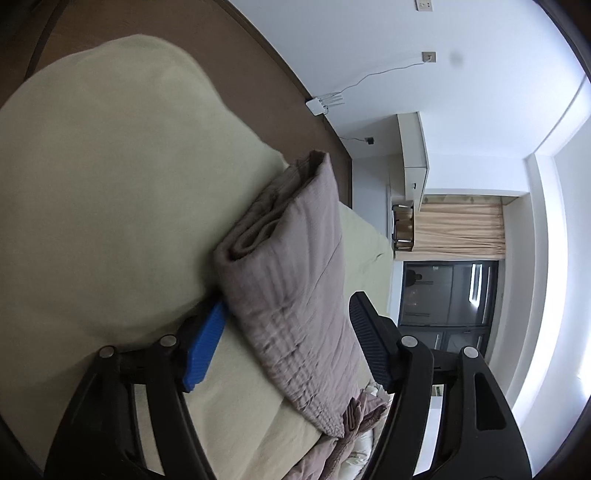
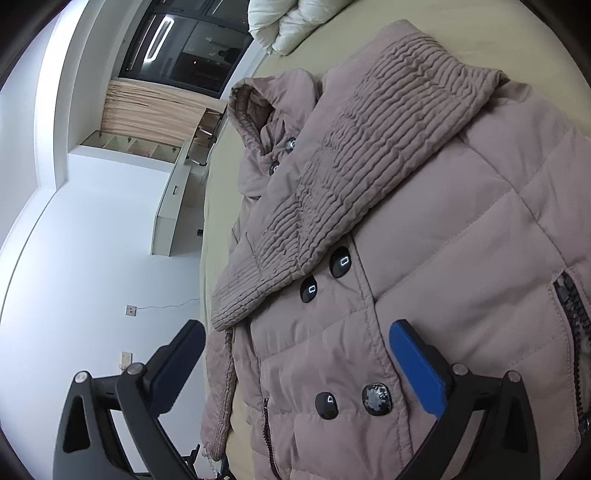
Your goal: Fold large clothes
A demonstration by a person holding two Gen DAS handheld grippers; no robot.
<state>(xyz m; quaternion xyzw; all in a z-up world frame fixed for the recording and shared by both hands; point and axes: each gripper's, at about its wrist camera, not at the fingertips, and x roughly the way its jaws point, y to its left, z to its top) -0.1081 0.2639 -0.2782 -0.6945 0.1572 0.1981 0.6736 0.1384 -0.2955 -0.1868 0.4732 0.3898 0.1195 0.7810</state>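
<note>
A mauve quilted coat [image 2: 424, 229] with black buttons lies front up on a beige bed [image 2: 221, 206]. One ribbed sleeve [image 2: 354, 173] is folded across its chest. My right gripper [image 2: 295, 369] is open and empty, just above the coat's lower front, one finger over the coat and the other past its edge. In the left wrist view, my left gripper [image 1: 288, 347] is open around the end of a ribbed sleeve [image 1: 295, 266], which lies between the fingers without being pinched. The sleeve's cuff opening faces away from me.
A cream pillow or duvet [image 2: 288, 26] lies beyond the coat's hood. A brown headboard [image 1: 236, 55] borders the bed [image 1: 92, 184]. Beyond the bed are white walls, a white cabinet [image 1: 413, 158], a curtain and a dark window [image 1: 447, 291].
</note>
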